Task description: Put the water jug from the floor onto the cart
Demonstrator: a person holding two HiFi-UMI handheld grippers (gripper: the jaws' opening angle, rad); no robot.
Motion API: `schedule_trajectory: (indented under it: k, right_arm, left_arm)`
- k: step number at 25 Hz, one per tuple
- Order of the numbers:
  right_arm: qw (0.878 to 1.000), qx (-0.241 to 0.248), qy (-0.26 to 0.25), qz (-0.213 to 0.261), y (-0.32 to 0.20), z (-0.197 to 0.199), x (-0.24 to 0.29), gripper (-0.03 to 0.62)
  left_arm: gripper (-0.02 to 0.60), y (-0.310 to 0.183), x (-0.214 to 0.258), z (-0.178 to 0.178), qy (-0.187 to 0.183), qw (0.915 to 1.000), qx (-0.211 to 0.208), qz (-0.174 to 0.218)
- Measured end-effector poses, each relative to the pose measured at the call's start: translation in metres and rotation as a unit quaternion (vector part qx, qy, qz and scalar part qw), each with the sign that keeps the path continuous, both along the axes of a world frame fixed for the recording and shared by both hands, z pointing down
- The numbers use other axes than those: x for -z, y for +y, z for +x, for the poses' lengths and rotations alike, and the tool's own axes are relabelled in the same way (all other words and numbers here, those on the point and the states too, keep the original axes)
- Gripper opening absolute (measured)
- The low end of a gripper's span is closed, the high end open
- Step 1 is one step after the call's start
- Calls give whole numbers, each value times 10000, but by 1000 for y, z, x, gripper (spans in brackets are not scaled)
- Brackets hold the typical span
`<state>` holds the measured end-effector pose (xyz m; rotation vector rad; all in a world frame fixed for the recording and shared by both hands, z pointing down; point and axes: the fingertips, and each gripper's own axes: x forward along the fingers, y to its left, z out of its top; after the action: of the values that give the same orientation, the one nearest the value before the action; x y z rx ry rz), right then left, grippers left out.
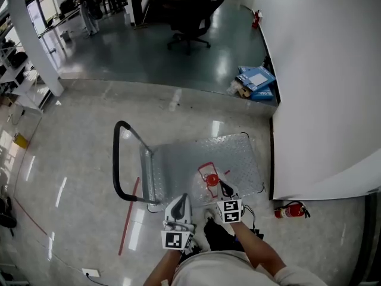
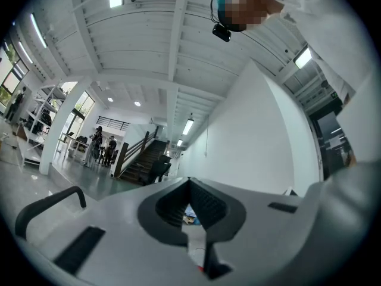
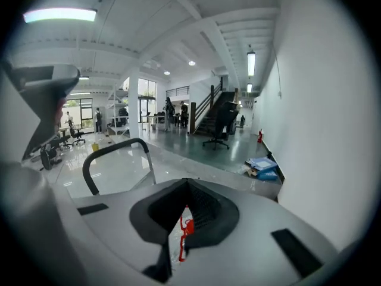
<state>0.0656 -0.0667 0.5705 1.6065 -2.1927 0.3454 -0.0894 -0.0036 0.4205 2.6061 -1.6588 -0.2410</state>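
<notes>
A white top [image 1: 208, 271] and a light sleeve [image 1: 296, 276] are worn. The left gripper [image 1: 182, 199] and right gripper [image 1: 222, 187] are shelled in pale grey, each topped by a black-and-white marker cube [image 1: 173, 240]. The fingers [image 2: 208, 204] are lined with dark ribbing.

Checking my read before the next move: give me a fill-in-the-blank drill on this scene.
1. The water jug stands on the ___.
2. The push handle is coloured ___.
3. The right gripper is ___.
4. The fire extinguisher lies on the ___.
Missing words: cart; black; shut; floor.
</notes>
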Motion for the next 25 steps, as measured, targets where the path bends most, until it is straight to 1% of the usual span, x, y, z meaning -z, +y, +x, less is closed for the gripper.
schedule_trajectory:
  k: [4, 7, 11, 14, 17, 20, 25]
  right_arm:
    - [9982, 3, -174, 566, 31, -6, 52, 11]
    - [9957, 20, -297, 873, 56, -7, 84, 11]
    - [9908, 18, -550, 1235, 90, 0, 121, 11]
    - [9881, 182, -664, 1373, 110, 8, 138, 11]
    - [9864, 348, -735, 1430, 129, 18, 149, 11]
    - [9846, 472, -768, 1499, 148, 26, 157, 11]
    - [9830, 649, -892, 1467, 156, 35, 158, 11]
  left_arm:
    - [3, 26, 16, 2, 39, 9997, -116, 192]
    - [3, 43, 27, 7, 98, 9996, -193, 191]
    - [3, 63, 38, 12, 68, 9994, -172, 289]
    - [3, 72, 43, 17, 74, 9997, -21, 230]
    - [3, 79, 41, 24, 57, 9999, 130, 80]
    - [3, 88, 39, 33, 64, 9999, 132, 30]
    - [3, 88, 42, 50, 40, 9999, 141, 77]
